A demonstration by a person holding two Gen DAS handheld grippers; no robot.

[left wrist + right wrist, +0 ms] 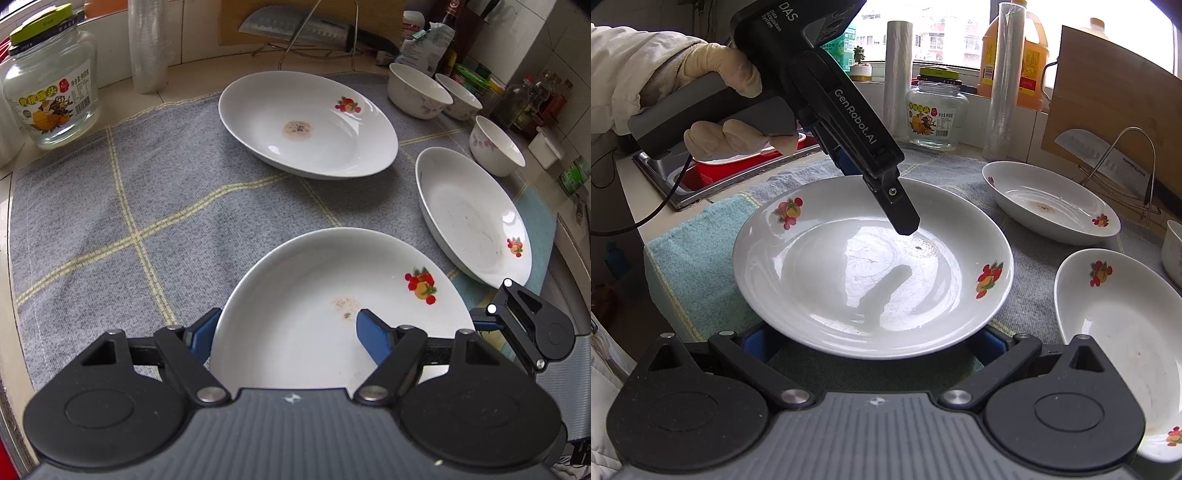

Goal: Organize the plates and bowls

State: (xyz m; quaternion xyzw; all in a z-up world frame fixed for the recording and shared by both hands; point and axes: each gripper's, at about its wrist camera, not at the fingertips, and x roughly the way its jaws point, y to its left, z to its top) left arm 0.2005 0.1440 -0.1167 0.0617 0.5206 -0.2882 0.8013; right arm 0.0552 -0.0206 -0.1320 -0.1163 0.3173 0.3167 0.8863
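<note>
Three white plates with fruit prints lie on a grey checked cloth (110,206). The near plate (332,314) sits between my left gripper's (291,332) open fingers: the right blue finger (373,339) is over the plate's inside, the left one outside its rim. The same plate (871,273) fills the right wrist view, with the left gripper's finger (901,214) above it. My right gripper (875,347) is open, both blue fingers under the plate's near rim. A second plate (306,122) lies far, a third (472,218) to the right. Three white bowls (417,90) stand behind.
A glass jar (51,92) and a roll of film (149,44) stand at the back left. A knife on a wire rack (314,27) leans on a cutting board. Bottles and packets (461,62) crowd the back right. A sink with a red tub (716,166) lies beyond the cloth.
</note>
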